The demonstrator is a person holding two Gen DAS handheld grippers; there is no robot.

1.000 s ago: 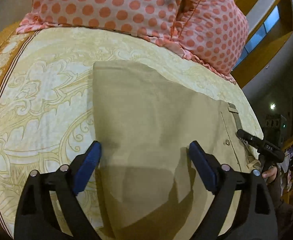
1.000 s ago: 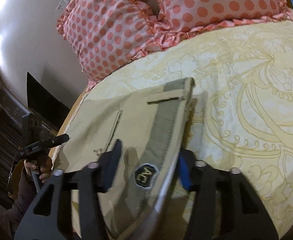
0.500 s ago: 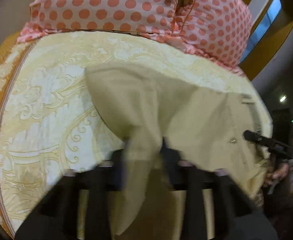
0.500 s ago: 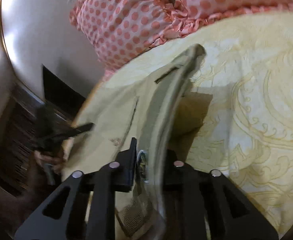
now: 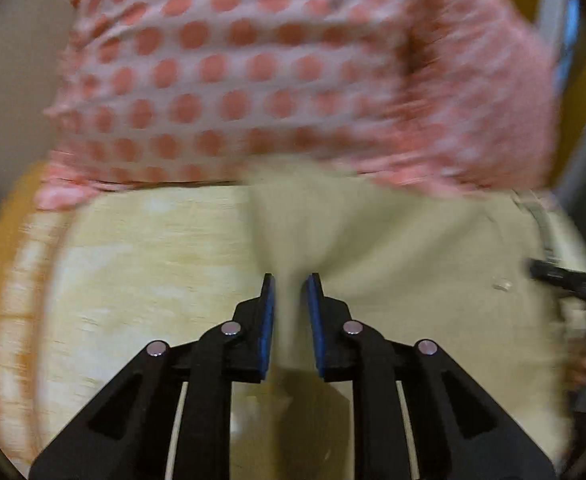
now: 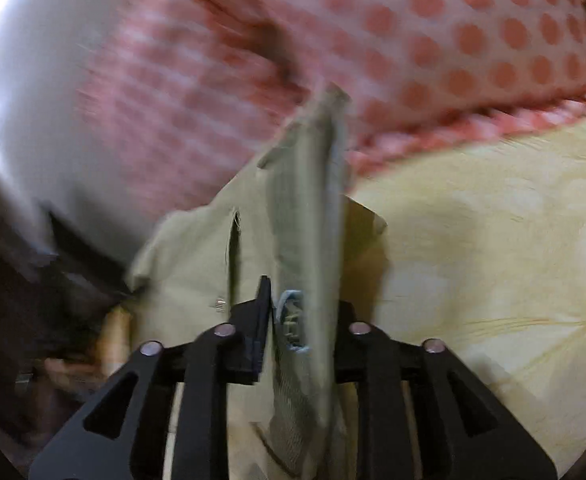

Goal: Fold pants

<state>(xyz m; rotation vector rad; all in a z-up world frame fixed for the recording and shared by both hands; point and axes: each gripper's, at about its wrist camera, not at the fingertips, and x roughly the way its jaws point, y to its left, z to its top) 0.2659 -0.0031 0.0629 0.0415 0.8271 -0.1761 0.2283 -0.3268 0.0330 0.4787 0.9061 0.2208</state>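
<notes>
Khaki pants (image 5: 393, 240) lie on the yellow patterned bedspread (image 5: 153, 248), lifted where I hold them. My left gripper (image 5: 291, 292) pinches a ridge of leg fabric between its blue pads (image 5: 267, 320). My right gripper (image 6: 301, 304) clamps the grey-green waistband (image 6: 305, 208), which stands on edge toward twelve o'clock. Pink polka-dot pillows (image 6: 433, 40) sit beyond, from ten to two o'clock.

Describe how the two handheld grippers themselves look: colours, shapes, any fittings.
Both are built alike. The left gripper has matte black angular linkage arms with cut-out slots, round silver rivets at the joints, and flat blue pads lining its two fingers. The right gripper shows the same black frame and silver rivets; its pads look dark and are partly hidden. No cables or markings are visible.
</notes>
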